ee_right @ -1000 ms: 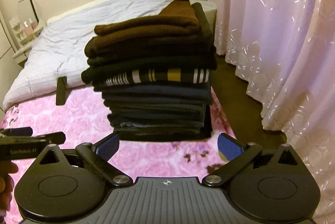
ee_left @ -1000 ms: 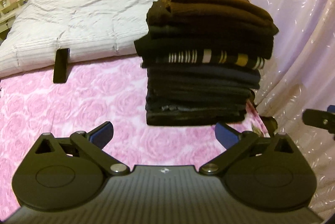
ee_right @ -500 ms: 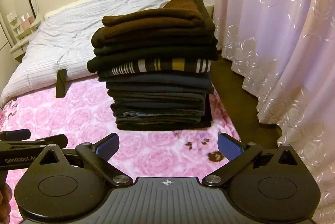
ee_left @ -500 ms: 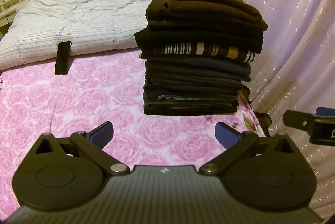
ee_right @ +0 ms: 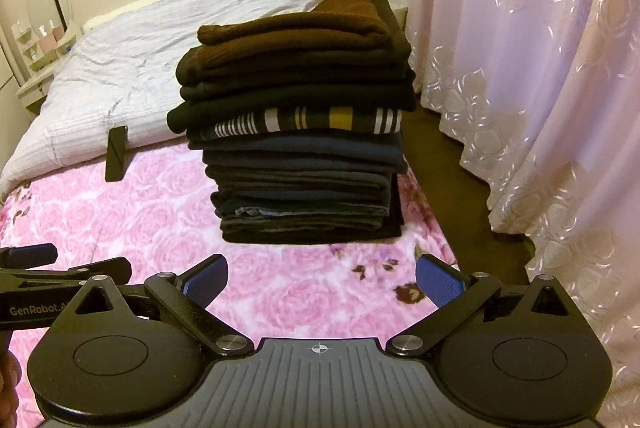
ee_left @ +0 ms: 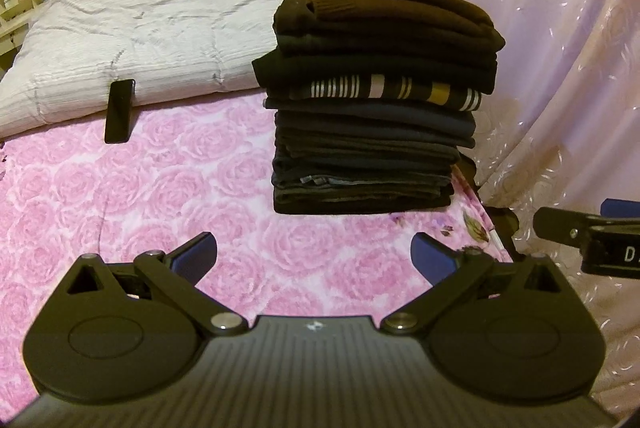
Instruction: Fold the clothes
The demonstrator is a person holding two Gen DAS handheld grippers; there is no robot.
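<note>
Left gripper (ee_left: 314, 256): closest to us, jaws spread wide, blue textured pads (ee_left: 196, 252) with nothing between them, hovering above the bed.
Right gripper (ee_right: 322, 278): alongside it, equally wide open and empty-handed; ribbed dark body, black link arms with metal pivots.
Blanket (ee_left: 120, 203): pink, plush, a raised rose pattern all over, and bare under both grippers; no loose garment in sight here.
Stack of folded clothes (ee_right: 296, 147): here's the prize, sitting on the blanket near the bed's right corner, close to the curtain side, a little ahead of both grippers.
Stack make-up: flat dark layers at the bottom, one showing a denim-like edge, navy pieces above, a striped piece (ee_left: 388, 92) in white, grey and mustard, then thick brown ribbed knits (ee_right: 304, 27) on top.
Stack shape: tall and fairly square, upper layers overhanging the lower ones a touch; the top knit rises at the back.
Progress: looks very far along, possibly finished; every garment visible is folded and piled.
Phone (ee_left: 119, 110): slim black slab lying at the edge of the duvet.
Duvet (ee_left: 168, 23): pale grey, crinkled, puffy.
Curtain (ee_right: 520, 67): pink sheer, shiny embroidered swirls, hanging at the right.
</note>
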